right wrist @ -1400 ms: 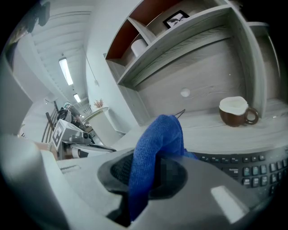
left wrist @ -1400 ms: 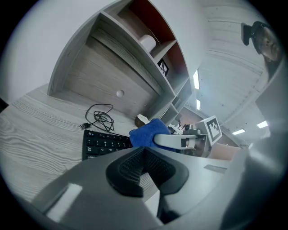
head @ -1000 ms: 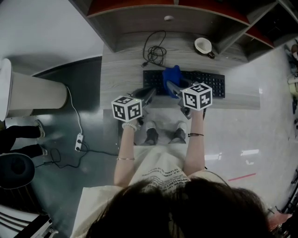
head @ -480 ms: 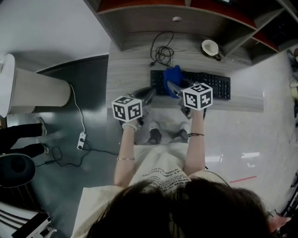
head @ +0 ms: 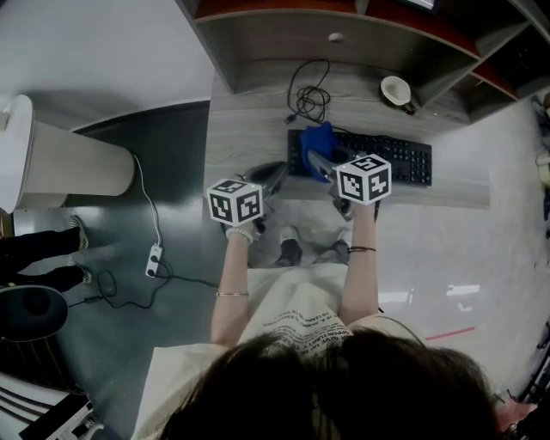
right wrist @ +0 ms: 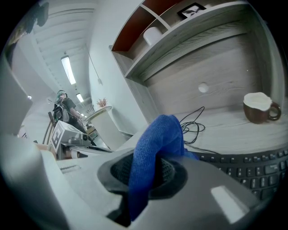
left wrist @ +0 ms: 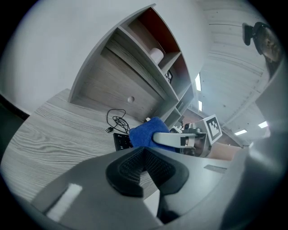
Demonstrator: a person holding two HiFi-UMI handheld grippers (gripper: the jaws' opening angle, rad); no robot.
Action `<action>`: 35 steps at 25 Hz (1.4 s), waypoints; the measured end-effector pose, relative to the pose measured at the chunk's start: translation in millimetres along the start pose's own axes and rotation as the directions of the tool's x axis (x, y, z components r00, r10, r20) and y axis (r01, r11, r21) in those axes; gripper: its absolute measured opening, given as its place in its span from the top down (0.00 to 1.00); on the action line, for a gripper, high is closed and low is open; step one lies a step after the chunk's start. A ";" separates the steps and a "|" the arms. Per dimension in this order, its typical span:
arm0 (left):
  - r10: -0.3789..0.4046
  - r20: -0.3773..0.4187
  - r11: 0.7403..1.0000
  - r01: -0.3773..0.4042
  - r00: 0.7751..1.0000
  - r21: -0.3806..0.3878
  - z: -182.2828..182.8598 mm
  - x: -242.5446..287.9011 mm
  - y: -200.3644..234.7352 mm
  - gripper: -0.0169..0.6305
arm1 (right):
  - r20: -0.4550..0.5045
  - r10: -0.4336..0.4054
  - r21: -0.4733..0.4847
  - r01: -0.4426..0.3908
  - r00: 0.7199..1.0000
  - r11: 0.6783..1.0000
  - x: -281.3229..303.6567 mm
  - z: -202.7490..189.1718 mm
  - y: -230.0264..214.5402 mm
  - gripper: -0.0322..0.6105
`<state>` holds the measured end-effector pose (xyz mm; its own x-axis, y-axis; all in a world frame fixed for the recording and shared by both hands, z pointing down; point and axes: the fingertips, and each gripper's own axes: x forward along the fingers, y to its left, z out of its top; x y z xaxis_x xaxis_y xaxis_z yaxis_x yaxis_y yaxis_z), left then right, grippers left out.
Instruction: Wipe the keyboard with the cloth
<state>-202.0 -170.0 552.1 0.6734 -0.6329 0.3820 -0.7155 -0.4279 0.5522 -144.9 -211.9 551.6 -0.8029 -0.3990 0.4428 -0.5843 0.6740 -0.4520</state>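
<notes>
Right hand-held gripper (right wrist: 150, 173): jaws clamped on the blue cloth (right wrist: 157, 139). The cloth rises in a folded hump from between the pads, and a tail of it hangs down on the near side of the jaws.

Head view: the cloth (head: 320, 140) sits over the left end of the black keyboard (head: 387, 159), with the right hand-held gripper (head: 316, 163) just behind it, reaching in from the front edge of the bench (head: 249, 129). We cannot tell whether the cloth presses on the keys. In the right gripper view, rows of keys (right wrist: 252, 168) run off to the right of the cloth.

Left hand-held gripper (left wrist: 144, 152): jaws together, with nothing between the pads. From above, it (head: 277, 174) is over the front part of the bench, just left of the keyboard's left end and apart from the cloth. Its own view looks across the wood-grain top to the other gripper, the cloth (left wrist: 145, 132) and the keyboard's corner (left wrist: 120, 141).

Also on the bench:
- A loose coil of black cable (head: 309, 99) lies behind the keyboard, near the back panel.
- A brown cup with a white inside (head: 397, 90) stands to the right of the cable, well apart from the cloth.

A shelf unit (head: 344, 21) stands over the back of the bench.
</notes>
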 end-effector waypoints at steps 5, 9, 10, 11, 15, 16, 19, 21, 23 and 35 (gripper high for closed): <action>0.003 0.003 1.000 -0.003 1.000 0.001 -0.5 -8.2 4.9 0.97 | 0.006 -0.003 0.005 0.003 1.000 1.000 6.7 -0.2 7.0 0.86; 0.005 0.005 1.000 -0.005 1.000 0.001 -1.8 -13.2 7.9 0.97 | 0.011 0.002 0.004 -0.002 1.000 1.000 12.9 0.5 12.5 0.86; 0.006 0.006 1.000 -0.006 1.000 0.001 -1.8 -14.5 8.6 0.97 | 0.011 0.005 0.003 -0.006 1.000 1.000 14.6 0.7 13.9 0.86; 0.007 0.008 1.000 -0.007 1.000 0.001 -1.4 -15.9 9.4 0.97 | 0.012 0.009 0.003 -0.009 1.000 1.000 16.3 1.0 15.5 0.86; 0.015 0.025 1.000 -0.015 1.000 -0.001 2.5 -24.4 14.2 0.97 | 0.017 0.028 0.000 -0.028 0.999 1.000 23.5 3.5 25.4 0.86; 0.018 0.030 1.000 -0.018 0.999 -0.002 3.2 -26.8 15.5 0.97 | 0.018 0.033 -0.002 -0.033 0.999 0.999 25.4 3.9 28.4 0.86; 0.028 0.041 1.000 -0.028 0.999 -0.005 3.3 -32.2 17.9 0.97 | 0.019 0.051 -0.006 -0.051 0.999 0.999 28.8 2.0 36.0 0.86; 0.036 0.048 0.999 -0.036 0.998 -0.008 3.8 -34.1 20.0 0.97 | 0.017 0.062 -0.008 -0.062 0.998 0.998 29.8 0.3 38.6 0.86; 0.049 0.058 0.999 -0.048 0.997 -0.013 5.3 -35.5 22.2 0.97 | 0.012 0.075 -0.013 -0.075 0.997 0.997 30.8 0.1 40.3 0.86; 0.123 0.155 0.992 -0.122 0.980 -0.019 29.4 -41.8 17.9 0.97 | 0.042 0.201 -0.042 -0.199 0.979 0.979 24.7 24.1 53.6 0.86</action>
<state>-248.4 -170.2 524.2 0.5431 -0.7732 0.3275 -0.7884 -0.3353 0.5158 -198.9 -200.6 519.7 -0.9081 -0.2811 0.3103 -0.4071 0.7657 -0.4979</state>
